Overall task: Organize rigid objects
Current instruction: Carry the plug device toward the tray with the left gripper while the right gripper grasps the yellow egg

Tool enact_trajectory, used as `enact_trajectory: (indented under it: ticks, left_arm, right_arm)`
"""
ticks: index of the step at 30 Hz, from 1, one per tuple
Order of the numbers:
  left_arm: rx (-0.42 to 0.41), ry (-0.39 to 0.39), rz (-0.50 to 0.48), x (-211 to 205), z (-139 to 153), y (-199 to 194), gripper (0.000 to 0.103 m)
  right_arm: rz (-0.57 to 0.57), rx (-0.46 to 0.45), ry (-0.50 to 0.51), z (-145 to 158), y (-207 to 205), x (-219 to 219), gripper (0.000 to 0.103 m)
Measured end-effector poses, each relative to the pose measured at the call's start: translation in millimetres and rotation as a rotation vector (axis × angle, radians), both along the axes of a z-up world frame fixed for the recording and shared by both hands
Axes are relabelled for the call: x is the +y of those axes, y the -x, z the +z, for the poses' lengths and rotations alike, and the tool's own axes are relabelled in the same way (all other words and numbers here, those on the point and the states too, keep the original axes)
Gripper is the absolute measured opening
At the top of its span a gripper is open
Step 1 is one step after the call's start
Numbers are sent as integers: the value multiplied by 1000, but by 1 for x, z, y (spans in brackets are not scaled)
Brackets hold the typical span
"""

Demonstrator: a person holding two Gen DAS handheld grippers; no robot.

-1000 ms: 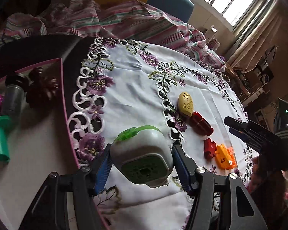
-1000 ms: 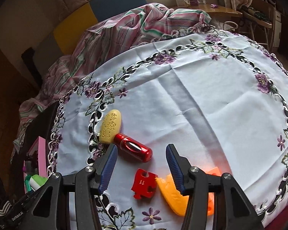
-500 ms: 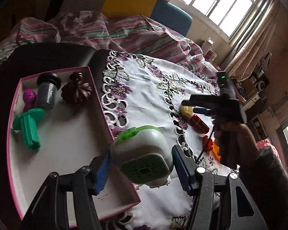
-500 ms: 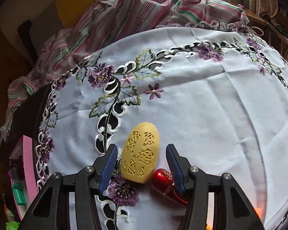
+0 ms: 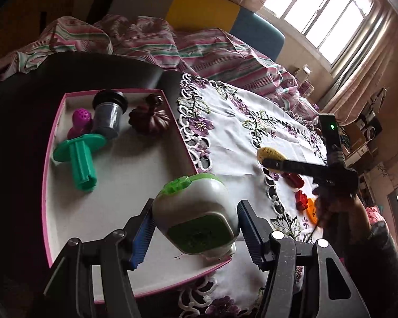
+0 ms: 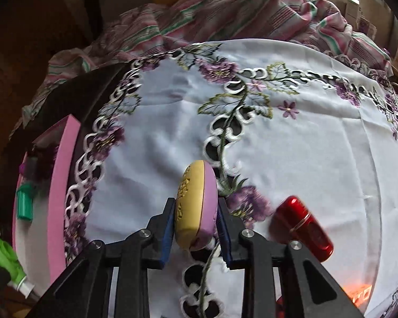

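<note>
Sunlight comes through a window behind a table with a white cloth (image 6: pixel 291 159) that has purple flowers sewn on it. At the table's dark side sits a pink-edged tray (image 5: pixel 48 164). Over that tray, the left gripper (image 5: pixel 195 228) pinches a white and green box-shaped gadget (image 5: pixel 196 217) between its two blue pads, holding it just above the tray floor. Farther back in the tray lie a green plug-shaped toy (image 5: pixel 78 159), a grey cup (image 5: pixel 108 114), a purple ball (image 5: pixel 81 118) and a dark pumpkin shape (image 5: pixel 148 118). Out on the cloth, the right gripper (image 6: pixel 196 225) squeezes a yellow and purple egg-shaped thing (image 6: pixel 195 206) standing on its edge, maybe lifted a little, though that is hard to tell. Just beside it lies a shiny red tube (image 6: pixel 302 228). Nearer the person, a red puzzle piece (image 5: pixel 301 200) and an orange piece (image 5: pixel 312 210) sit close together.
</note>
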State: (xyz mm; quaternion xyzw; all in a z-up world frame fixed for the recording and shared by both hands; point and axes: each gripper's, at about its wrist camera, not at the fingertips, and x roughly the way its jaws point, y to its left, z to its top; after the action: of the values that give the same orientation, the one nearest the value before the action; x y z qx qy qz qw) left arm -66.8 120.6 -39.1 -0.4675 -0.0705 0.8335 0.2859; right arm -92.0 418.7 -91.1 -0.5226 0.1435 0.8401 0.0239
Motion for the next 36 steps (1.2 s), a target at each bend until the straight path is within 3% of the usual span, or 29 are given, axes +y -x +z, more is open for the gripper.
enact_trajectory:
  ticks: [4,7,21,26,29,36]
  left_arm:
    - [-1,4,20,-13,-1,-5,61]
    - [-7,5,43,-25,-3,-9,61]
    - [-9,31,180,-90,-11,-22,61]
    - [-23,32,180,-87,-15,-19,61]
    - [-15,29,163,-79,-13,-12,53]
    - [28,62,127,-44,-15,26,53]
  right_arm:
    - [77,-6,54,-6,-20,-26,28]
    - [115,-34,33,-19,-27,-38,28]
    - [108,-10,26,-22,-23,-36,28]
    - [107,-12,28,-21,-23,-36,28]
    - [106,-13,28,-21,-23,-35,28]
    - [115,-12,12,-21,-24,-36,28]
